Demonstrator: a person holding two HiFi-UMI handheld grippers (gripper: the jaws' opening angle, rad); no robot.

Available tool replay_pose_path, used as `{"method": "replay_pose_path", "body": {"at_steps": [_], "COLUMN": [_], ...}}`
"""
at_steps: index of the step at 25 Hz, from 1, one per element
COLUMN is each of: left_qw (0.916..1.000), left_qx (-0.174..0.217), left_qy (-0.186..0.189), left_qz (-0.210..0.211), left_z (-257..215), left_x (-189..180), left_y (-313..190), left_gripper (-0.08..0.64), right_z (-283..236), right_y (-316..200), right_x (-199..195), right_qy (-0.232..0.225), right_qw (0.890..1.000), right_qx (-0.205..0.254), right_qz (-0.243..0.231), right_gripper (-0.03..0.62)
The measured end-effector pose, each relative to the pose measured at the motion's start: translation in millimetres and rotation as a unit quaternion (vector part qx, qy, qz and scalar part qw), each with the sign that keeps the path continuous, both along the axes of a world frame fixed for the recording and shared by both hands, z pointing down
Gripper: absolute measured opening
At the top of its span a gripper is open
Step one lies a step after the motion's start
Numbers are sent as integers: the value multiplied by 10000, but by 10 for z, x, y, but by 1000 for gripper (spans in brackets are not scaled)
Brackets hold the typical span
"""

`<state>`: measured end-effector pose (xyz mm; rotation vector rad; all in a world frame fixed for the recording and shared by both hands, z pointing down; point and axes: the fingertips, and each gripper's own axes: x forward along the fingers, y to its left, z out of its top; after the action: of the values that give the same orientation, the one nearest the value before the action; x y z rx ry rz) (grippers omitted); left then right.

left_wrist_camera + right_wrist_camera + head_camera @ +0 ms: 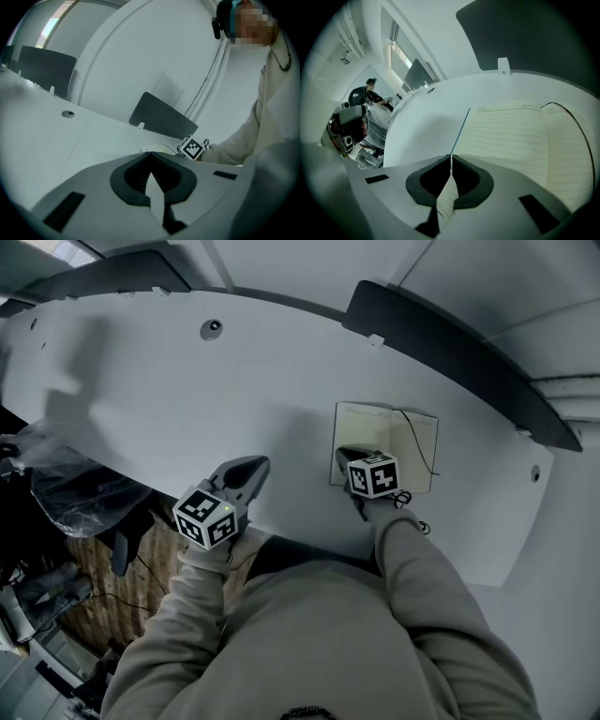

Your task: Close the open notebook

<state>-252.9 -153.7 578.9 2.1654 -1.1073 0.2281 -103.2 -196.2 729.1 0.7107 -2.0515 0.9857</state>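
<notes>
- Noted grey plastic left gripper (249, 467) clenched on nothing, above white desk (131, 399).
- Noted grey plastic right gripper (451, 158) pinched on left edge of open cream lined-paper notebook (401, 439), lying flat, right of desk centre.
- Judged risk: lifting only a thin leaf, not cover, hence tearing or notebook left open.
- Feared also dragging notebook across desk.

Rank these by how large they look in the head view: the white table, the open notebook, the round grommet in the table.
1. white table
2. open notebook
3. round grommet, farther from the camera but plainly the smallest
</notes>
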Motion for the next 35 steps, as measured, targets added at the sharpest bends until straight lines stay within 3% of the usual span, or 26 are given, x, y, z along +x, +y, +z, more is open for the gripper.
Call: {"method": "replay_pose_path", "body": {"at_steps": [6, 11, 16, 21, 35], "left_qw": [9998, 9995, 9992, 9991, 9972], "left_qx": [68, 63, 102, 151, 370], "left_qy": [-18, 15, 23, 29, 16], "left_qz": [183, 309, 388, 397, 648], "left_z": [-18, -20, -68, -113, -288], "left_x": [124, 246, 335, 349, 536], "left_y": [9, 66, 69, 65, -32], "left_gripper": [0, 0, 0, 0, 0], "right_z": [-386, -585, -592, -626, -932], "right_y": [-192, -264, -306, -324, -315], "right_x": [85, 300, 749, 1101, 1466], "right_qy": [-438, -355, -14, -2, -179], "right_qw": [9955, 9925, 9893, 9853, 9760], "right_qx": [628, 914, 1022, 978, 1178], "right_qz": [565, 736, 1041, 1398, 1821], "right_gripper": [25, 25, 25, 25, 23]}}
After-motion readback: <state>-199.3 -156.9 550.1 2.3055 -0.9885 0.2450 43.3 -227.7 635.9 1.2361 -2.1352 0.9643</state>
